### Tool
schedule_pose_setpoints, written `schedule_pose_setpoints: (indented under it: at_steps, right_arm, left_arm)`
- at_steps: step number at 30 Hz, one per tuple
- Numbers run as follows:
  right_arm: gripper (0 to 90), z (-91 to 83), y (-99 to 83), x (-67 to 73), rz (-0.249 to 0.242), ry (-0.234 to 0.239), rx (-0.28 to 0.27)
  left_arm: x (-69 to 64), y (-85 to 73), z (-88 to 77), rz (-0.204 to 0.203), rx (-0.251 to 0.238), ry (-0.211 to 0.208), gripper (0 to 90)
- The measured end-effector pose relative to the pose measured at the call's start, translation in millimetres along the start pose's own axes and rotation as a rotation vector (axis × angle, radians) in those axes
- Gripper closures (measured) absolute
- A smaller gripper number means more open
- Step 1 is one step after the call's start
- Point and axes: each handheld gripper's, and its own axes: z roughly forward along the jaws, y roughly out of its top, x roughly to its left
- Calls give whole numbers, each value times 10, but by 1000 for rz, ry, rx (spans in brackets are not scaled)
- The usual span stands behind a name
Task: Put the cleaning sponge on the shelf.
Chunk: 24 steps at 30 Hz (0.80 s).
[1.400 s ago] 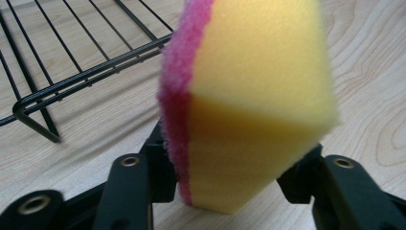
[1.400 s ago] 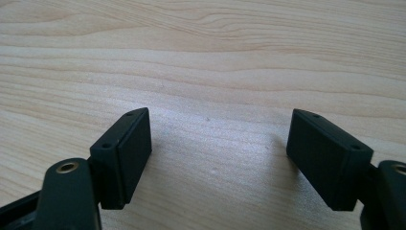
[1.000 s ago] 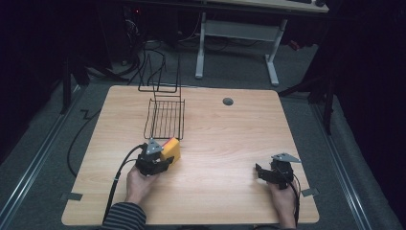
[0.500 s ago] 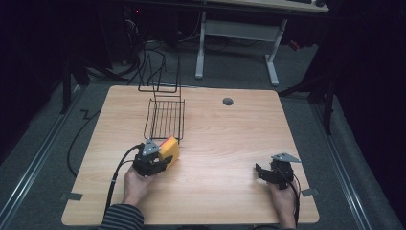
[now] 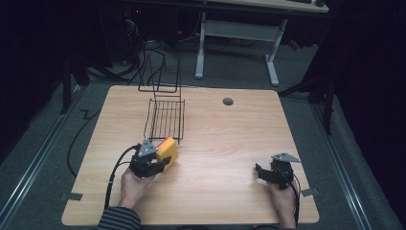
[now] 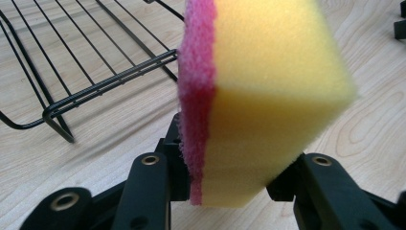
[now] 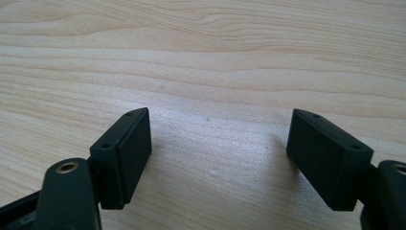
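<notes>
A yellow sponge [image 5: 167, 149] with a pink scouring side is clamped in my left gripper [image 5: 160, 160], just in front of the black wire rack [image 5: 165, 117]. In the left gripper view the sponge [image 6: 268, 96] stands up between the two black jaws, with its pink layer [image 6: 196, 96] on the left and the wire rack [image 6: 86, 72] behind it. My right gripper [image 5: 262, 173] rests low at the table's front right. Its pads [image 7: 124, 153] stand wide apart over bare wood, with nothing between them.
The wooden table [image 5: 230, 139] has a round grey cable hole [image 5: 228, 101] near its back edge. The rack's upright wire loops [image 5: 160, 72] rise at the back edge. Beyond the table stand a white desk frame [image 5: 234, 33] and cables on dark floor.
The left gripper with the sponge has shifted very slightly; the right gripper stays where it was.
</notes>
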Motion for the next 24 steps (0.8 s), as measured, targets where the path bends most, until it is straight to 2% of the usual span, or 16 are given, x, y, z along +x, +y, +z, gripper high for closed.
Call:
schedule_pose_setpoints:
  at_steps: [12, 24]
  right_arm:
    - [237, 0, 0, 0, 0, 0, 0]
    - [237, 0, 0, 0, 1, 0, 0]
  left_arm:
    - [-5, 21, -115, -11, -15, -13, 611]
    - [-7, 79, -278, -5, -32, -4, 611]
